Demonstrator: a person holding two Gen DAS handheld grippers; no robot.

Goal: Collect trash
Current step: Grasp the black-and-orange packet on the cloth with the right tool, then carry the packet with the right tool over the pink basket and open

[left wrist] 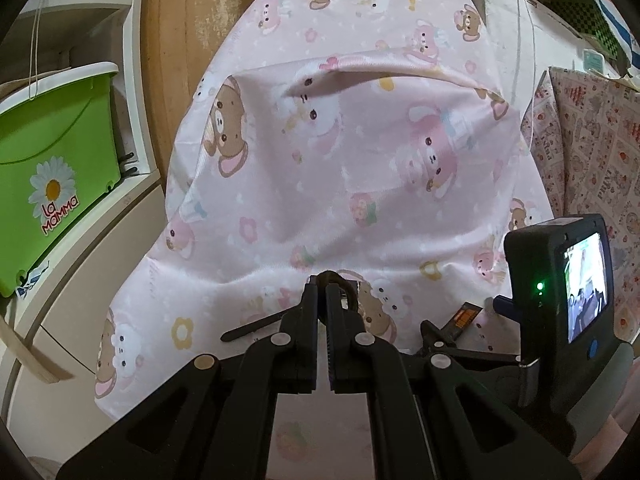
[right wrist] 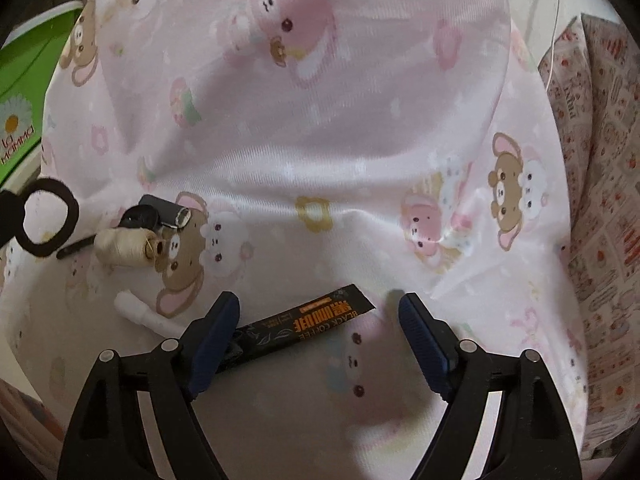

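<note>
My left gripper [left wrist: 322, 286] is shut on a dark brown hair-tie ring [left wrist: 348, 286] and holds it just above the pink cartoon-print sheet [left wrist: 340, 168]. The ring also shows at the left edge of the right wrist view [right wrist: 52, 220]. My right gripper [right wrist: 318, 306] is open and empty, its blue fingers [right wrist: 420, 328] astride a black coffee stick sachet [right wrist: 308, 318] that lies flat on the sheet; its left finger overlaps the sachet's near end. The sachet also shows in the left wrist view [left wrist: 464, 316].
A cream thread spool [right wrist: 126, 248], a small dark cylinder [right wrist: 166, 212], a black round piece [right wrist: 140, 218], a thin black stick [right wrist: 76, 248] and a white tube [right wrist: 140, 312] lie on the sheet at left. A green bin [left wrist: 52, 168] stands on a white shelf at left. A printed cushion [left wrist: 592, 160] rises at right.
</note>
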